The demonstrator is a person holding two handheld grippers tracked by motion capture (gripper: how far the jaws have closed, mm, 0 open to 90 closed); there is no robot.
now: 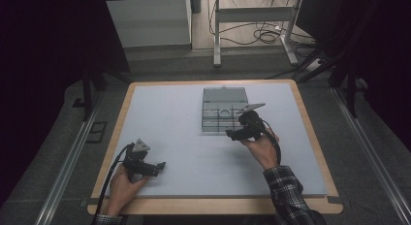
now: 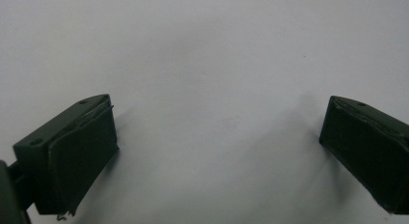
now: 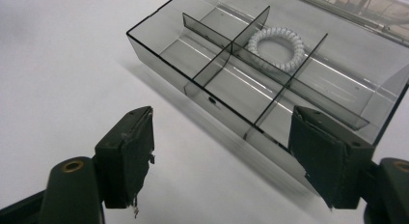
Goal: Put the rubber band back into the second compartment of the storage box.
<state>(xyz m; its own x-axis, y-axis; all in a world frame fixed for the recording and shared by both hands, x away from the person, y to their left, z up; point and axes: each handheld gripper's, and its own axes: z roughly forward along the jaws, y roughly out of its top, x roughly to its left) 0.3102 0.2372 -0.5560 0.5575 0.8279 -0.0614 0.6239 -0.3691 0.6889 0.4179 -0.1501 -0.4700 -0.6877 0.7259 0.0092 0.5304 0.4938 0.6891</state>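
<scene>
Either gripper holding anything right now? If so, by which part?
Nothing is held. The left gripper is open over bare table. The right gripper is open too, short of the divided box; the white coil ring lies inside it.

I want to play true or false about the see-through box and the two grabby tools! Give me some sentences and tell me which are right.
1. A white coiled ring lies in one compartment of the clear box. True.
2. The right tool is squeezing the ring. False: its jaws stand wide apart with nothing between them, just short of the box.
3. The left tool is open over bare white table. True.
4. The box sits beside the left tool. False: in the high view the box is near the right tool, and the left tool is at the table's near left.
5. Every compartment holds a ring. False: the others look empty.
</scene>
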